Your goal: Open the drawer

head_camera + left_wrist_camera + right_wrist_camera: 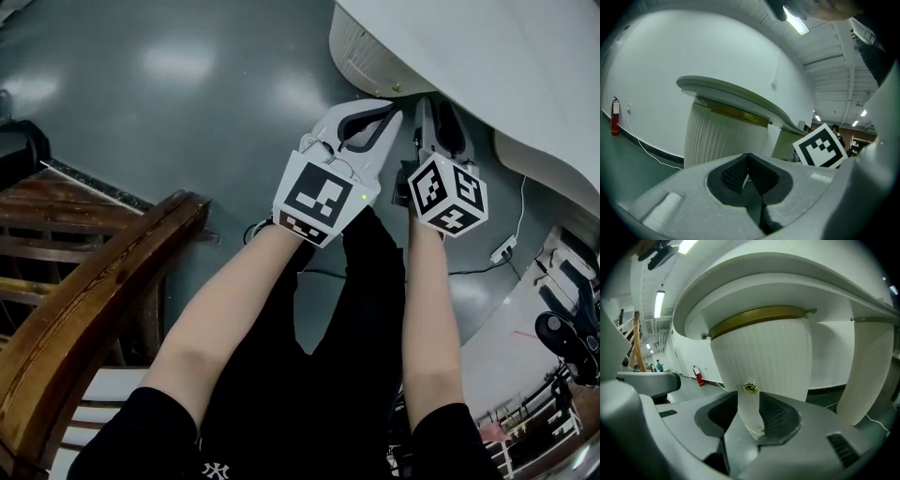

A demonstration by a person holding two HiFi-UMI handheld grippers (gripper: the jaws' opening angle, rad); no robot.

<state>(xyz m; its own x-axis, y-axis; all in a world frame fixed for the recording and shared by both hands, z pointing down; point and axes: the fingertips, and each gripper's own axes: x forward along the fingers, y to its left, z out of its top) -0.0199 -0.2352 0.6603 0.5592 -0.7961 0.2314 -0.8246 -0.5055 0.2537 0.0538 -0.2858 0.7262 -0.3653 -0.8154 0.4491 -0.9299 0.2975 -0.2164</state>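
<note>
The right claw is standing spread, with nothing pinched between its pads. It is pointing straight at the drawer, a ribbed white rounded front that is sitting under the curved white tabletop. The brass knob is showing just above the gap between the pad tips, lined up with it but not gripped. The left claw is sitting pressed together and empty. It is hanging just beside the right one and facing the same ribbed front from farther off.
</note>
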